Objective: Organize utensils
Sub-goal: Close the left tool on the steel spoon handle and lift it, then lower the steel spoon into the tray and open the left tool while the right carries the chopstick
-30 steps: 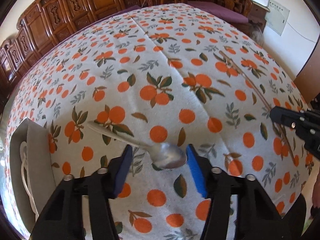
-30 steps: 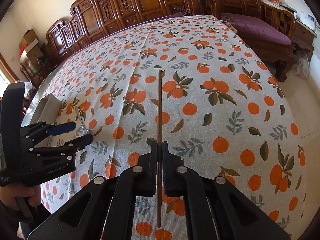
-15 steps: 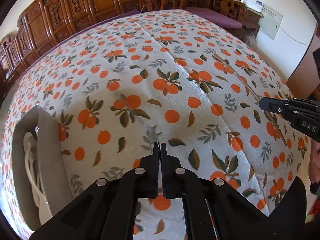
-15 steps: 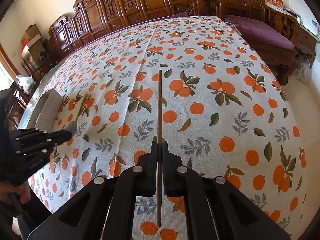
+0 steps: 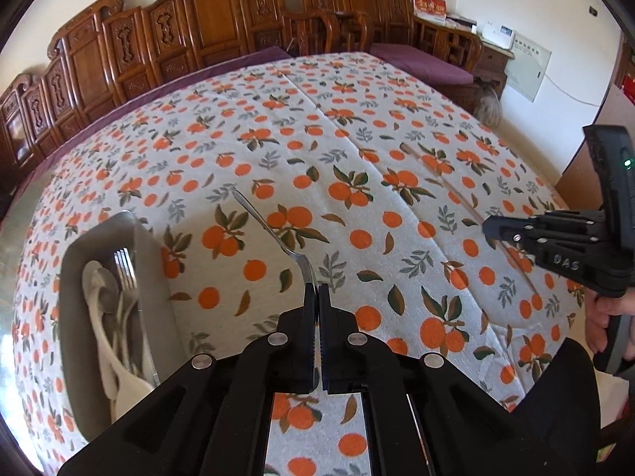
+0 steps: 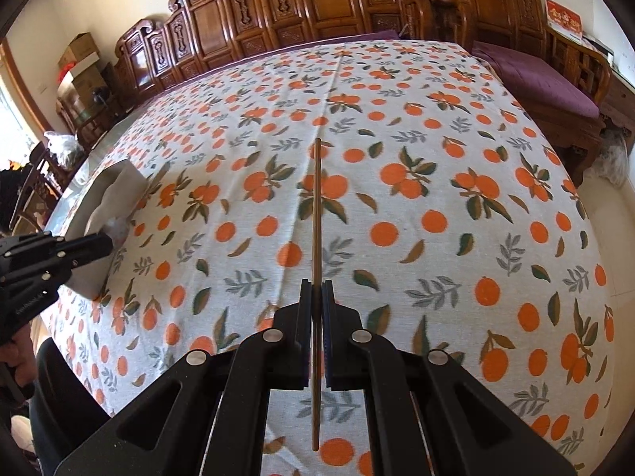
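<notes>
My left gripper (image 5: 316,291) is shut on a metal spoon (image 5: 274,230) at its bowl end; the handle points away, up and left, above the cloth. A grey utensil tray (image 5: 75,317) lies to its left, holding a fork, spoons and white utensils. My right gripper (image 6: 316,289) is shut on a brown chopstick (image 6: 316,214) that runs straight ahead and back between the jaws. The right gripper also shows in the left wrist view (image 5: 492,228) at the right. The left gripper shows in the right wrist view (image 6: 107,244) beside the tray (image 6: 119,182).
The table has a white cloth (image 6: 436,198) printed with oranges and leaves. Carved wooden chairs (image 5: 206,23) line its far side. A bench with a purple cushion (image 6: 535,79) stands at the right. The table's right edge drops to the floor.
My left gripper closed on the spoon's bowl and lifted it, swinging toward the tray, which now shows its contents. My right gripper stays shut on the chopstick and has risen slightly.
</notes>
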